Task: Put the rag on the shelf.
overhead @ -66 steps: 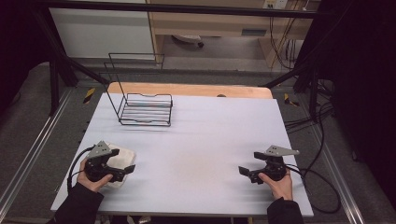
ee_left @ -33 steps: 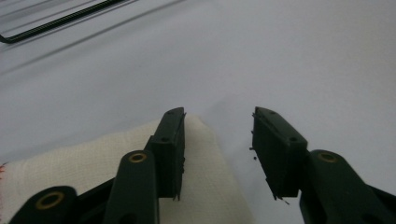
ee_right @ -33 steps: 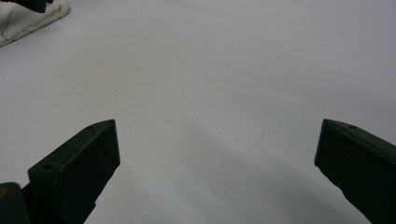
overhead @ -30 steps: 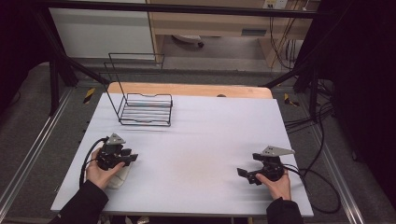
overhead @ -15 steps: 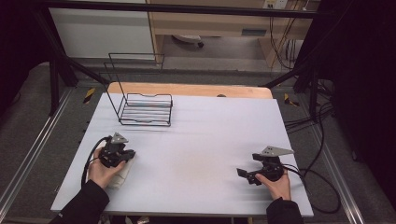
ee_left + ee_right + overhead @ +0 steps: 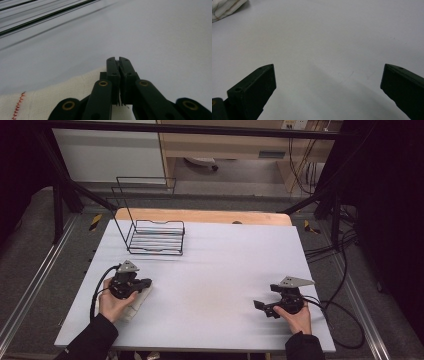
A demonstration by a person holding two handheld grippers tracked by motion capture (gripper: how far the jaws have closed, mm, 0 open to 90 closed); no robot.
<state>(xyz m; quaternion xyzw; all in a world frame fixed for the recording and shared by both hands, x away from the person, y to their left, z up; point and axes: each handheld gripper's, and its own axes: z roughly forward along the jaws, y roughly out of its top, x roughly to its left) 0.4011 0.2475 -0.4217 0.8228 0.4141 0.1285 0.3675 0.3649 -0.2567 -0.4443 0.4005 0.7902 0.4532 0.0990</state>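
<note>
My left gripper (image 6: pixel 119 65) has just clamped onto the soft, light, folded cream cloth (image 6: pixel 62 93) at its near-left edge; right gripper (image 6: pixel 328 82) spread, empty.

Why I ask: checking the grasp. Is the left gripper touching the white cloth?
Touching. In the left gripper view the left gripper has its jaws closed together, pinching the white cloth at its edge.

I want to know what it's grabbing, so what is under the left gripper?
A folded white cloth with red stitching lies under the left gripper, on the white table. The fingers cover the edge they pinch, so the grip itself is hidden.
</note>
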